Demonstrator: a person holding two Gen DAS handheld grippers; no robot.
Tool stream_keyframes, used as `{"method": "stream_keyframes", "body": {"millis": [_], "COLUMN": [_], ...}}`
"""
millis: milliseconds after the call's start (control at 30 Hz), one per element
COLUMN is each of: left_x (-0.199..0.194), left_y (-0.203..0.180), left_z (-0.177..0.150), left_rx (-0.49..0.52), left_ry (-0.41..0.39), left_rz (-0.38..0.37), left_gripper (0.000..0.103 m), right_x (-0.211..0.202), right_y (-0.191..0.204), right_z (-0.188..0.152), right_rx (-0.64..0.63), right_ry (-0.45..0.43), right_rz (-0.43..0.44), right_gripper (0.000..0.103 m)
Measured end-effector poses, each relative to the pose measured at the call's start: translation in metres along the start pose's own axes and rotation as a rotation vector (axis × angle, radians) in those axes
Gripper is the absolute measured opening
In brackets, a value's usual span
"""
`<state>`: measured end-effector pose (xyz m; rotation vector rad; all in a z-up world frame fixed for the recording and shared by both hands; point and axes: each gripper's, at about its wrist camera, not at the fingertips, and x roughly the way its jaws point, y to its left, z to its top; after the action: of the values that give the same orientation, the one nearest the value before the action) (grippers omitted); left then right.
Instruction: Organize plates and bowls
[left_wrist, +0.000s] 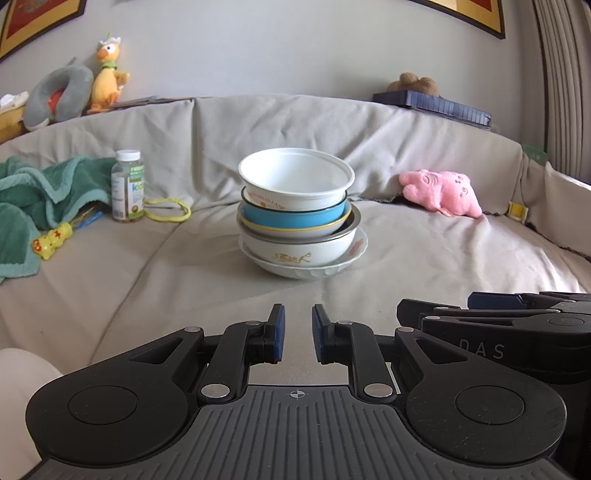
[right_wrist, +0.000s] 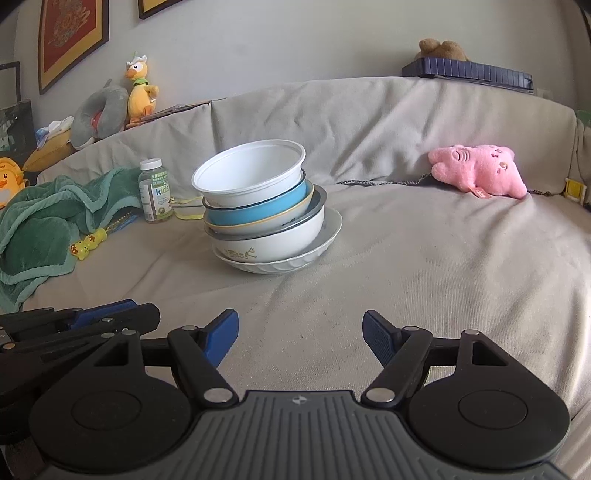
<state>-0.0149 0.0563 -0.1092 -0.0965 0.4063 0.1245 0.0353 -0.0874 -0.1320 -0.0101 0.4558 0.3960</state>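
sofa (left_wrist: 424, 258): a beige-covered seat spread under and ahead of both sets of jaws, its backrest rising beyond the dishes.
green blanket (left_wrist: 33, 199): lay crumpled far off to the left of the left jaws, on the seat.
stack of bowls (left_wrist: 297, 218): stood on the sofa seat straight ahead of the left jaws and well apart from them; from the right wrist view it sat ahead and a little left of the right jaws (right_wrist: 264, 210).
white bowl (left_wrist: 293, 177): topmost, tilted slightly, nested in a blue bowl (left_wrist: 295, 218).
patterned bowl (left_wrist: 295, 253): lower in the stack, resting in a shallow white plate (left_wrist: 306, 271) at the bottom.
pink plush toy (left_wrist: 441, 192): lay ahead and to the right of both jaws, near the backrest.
vitamin bottle (left_wrist: 128, 184): upright, ahead-left of the left jaws, just beside the blanket.
left gripper (left_wrist: 298, 332): jaws drawn narrow, only a slim gap between the blue pads, nothing between them.
right gripper (right_wrist: 300, 338): jaws wide apart and empty, bare sofa cover showing between them; the left gripper lay just beside it.
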Motion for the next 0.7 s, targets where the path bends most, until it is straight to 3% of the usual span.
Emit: {"method": "stream_keyframes", "body": {"millis": [700], "left_x": [-0.0023], "left_y": [-0.0014], "left_z": [0.0003], "left_rx": [-0.024], "left_ry": [0.004], "left_rz": [-0.008], "left_gripper": [0.019], "right_x": [0.0010], "right_y": [-0.0012], "right_z": [0.0015], "right_rx": [-0.009], "right_ry": [0.003], "right_rz": [0.007], "right_gripper": [0.075]}}
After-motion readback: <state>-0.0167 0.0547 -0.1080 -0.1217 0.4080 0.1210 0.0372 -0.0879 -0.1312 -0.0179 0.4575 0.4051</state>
